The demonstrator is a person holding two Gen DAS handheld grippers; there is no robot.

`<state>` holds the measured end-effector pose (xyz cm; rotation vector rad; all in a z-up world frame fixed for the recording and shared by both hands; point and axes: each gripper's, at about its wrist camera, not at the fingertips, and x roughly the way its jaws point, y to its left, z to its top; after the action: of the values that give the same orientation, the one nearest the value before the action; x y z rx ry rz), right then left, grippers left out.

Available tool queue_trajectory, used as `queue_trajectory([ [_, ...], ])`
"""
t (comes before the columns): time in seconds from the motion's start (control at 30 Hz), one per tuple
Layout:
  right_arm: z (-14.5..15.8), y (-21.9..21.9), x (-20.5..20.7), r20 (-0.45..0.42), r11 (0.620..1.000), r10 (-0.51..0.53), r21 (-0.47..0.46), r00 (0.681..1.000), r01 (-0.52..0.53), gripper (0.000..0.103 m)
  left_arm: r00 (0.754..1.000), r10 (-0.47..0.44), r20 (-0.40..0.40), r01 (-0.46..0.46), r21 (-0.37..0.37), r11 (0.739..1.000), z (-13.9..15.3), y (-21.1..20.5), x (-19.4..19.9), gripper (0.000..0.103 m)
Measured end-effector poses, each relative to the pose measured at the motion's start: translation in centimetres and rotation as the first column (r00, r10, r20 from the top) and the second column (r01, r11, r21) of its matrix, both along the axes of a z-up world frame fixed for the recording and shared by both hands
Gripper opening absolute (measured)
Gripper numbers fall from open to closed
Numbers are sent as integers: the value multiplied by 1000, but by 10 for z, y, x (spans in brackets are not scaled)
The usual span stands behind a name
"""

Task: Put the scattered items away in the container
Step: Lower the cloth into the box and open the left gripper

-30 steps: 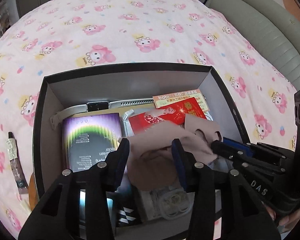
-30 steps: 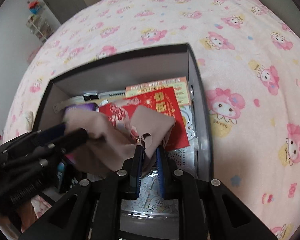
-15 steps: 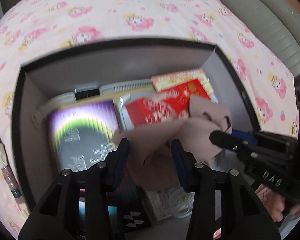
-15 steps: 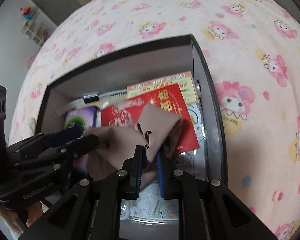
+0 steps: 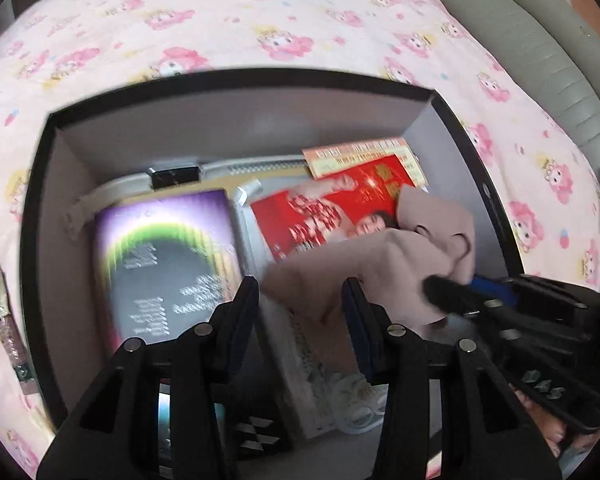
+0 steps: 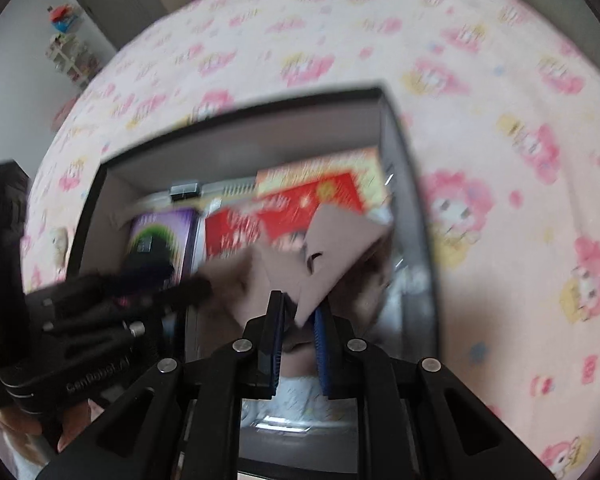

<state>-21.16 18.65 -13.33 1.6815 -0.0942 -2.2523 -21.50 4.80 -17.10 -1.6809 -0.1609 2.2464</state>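
The right tool [image 6: 298, 314] pinches the beige cloth [image 5: 384, 272] over the open black box [image 5: 240, 92] on the bed. The left tool [image 5: 300, 300] (jaws half apart) straddles the cloth's other end, pads not touching.

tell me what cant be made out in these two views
- Print on the purple box, left wrist view: blurred.
- Items under the beige cloth, left wrist view: covered by it.
- Whether the left gripper touches the cloth: unclear.
- Red packet, right wrist view: smeared by blur.
- Tube on the bedspread, left wrist view: cut by the box wall.
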Motion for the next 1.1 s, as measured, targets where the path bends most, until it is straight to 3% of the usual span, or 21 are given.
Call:
queue_trajectory([
  [0.13, -22, -6, -5, 79, 1000, 8, 12, 997, -9, 13, 998, -38, 56, 35, 39, 999, -9, 15, 0, 40],
  [0.2, -26, -6, -9, 70, 999, -6, 55, 998, 2, 12, 996, -39, 78, 36, 50, 998, -10, 21, 0, 37],
  [0.4, -19, -3, -6, 26, 998, -20, 63, 999, 18, 11, 997, -14, 80, 4, 119, 993, -3, 19, -2, 37],
  [0.47, -8, 0, -1, -20, 998, -24, 61, 1000, 25, 11, 998, 22, 54, -27, 84, 996, 0, 19, -2, 37],
  [0.53, -2, 0, 1, -31, 999, -20, 32, 999, 21, 12, 997, 26, 79, -30, 56, 998, -6, 24, -3, 37],
  [0.6, -7, -1, 3, -1, 999, -16, 28, 1000, 16, 12, 992, 18, 126, -25, 53, 998, -15, 30, -2, 33],
  [0.73, -22, 3, -7, 88, 999, -36, 18, 995, 34, 11, 994, 22, 112, -27, 49, 998, -12, 34, -1, 33],
  [0.87, -15, 2, -5, 69, 999, -30, 17, 997, 29, 12, 998, 68, -3, -68, 52, 996, 13, 30, 10, 33],
  [0.93, -2, 2, 3, 17, 999, -28, 44, 999, 27, 13, 997, 54, -53, -50, 76, 996, 29, 32, 21, 36],
  [1.1, 40, 7, 33, -131, 997, -55, 49, 990, 62, 28, 991, 44, -124, -27, 132, 991, 63, 24, 45, 39],
])
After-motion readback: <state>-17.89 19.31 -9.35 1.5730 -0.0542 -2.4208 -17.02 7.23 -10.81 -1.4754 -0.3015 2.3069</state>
